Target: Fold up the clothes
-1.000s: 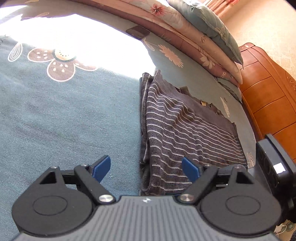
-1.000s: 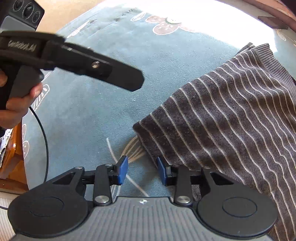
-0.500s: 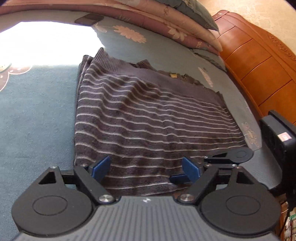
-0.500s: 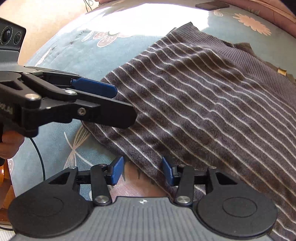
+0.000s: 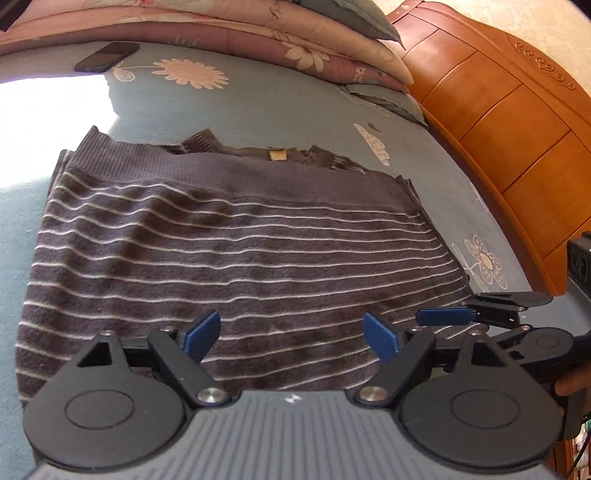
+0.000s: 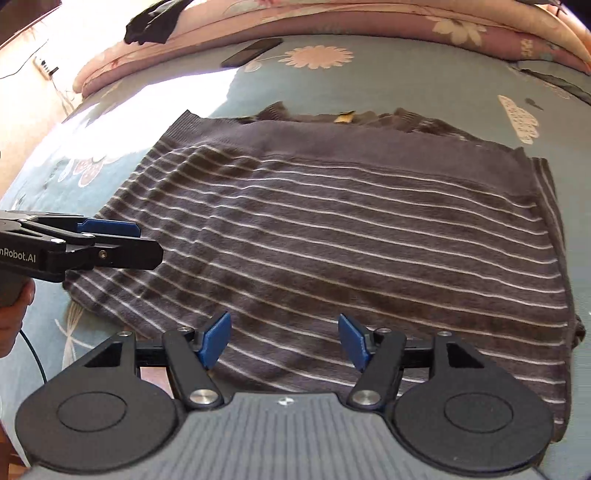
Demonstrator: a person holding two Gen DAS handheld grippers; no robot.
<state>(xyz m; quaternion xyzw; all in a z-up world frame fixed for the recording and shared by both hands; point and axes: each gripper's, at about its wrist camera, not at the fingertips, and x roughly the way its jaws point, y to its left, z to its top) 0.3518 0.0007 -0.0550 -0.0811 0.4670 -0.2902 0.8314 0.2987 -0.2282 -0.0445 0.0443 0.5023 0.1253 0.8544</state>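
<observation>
both grippers sit at the near hem, left gripper (image 5: 291, 334) & right gripper (image 6: 283, 341) w/ jaws spread wide, holding nothing. striped sweater (image 5: 229, 251) lies folded flat on the blue bedsheet (image 5: 277, 107). phone (image 5: 107, 56) farther back by the pillows (image 5: 258, 26).

Both grippers, left (image 5: 291, 334) and right (image 6: 283, 339), are black with blue finger pads (image 5: 201, 332), round side discs, silver pivot screws (image 6: 202, 397) and a ribbed grey body; white "nRobot.AI" lettering (image 6: 16, 257) and a thin black cable (image 6: 31, 354) show on the left one.
</observation>
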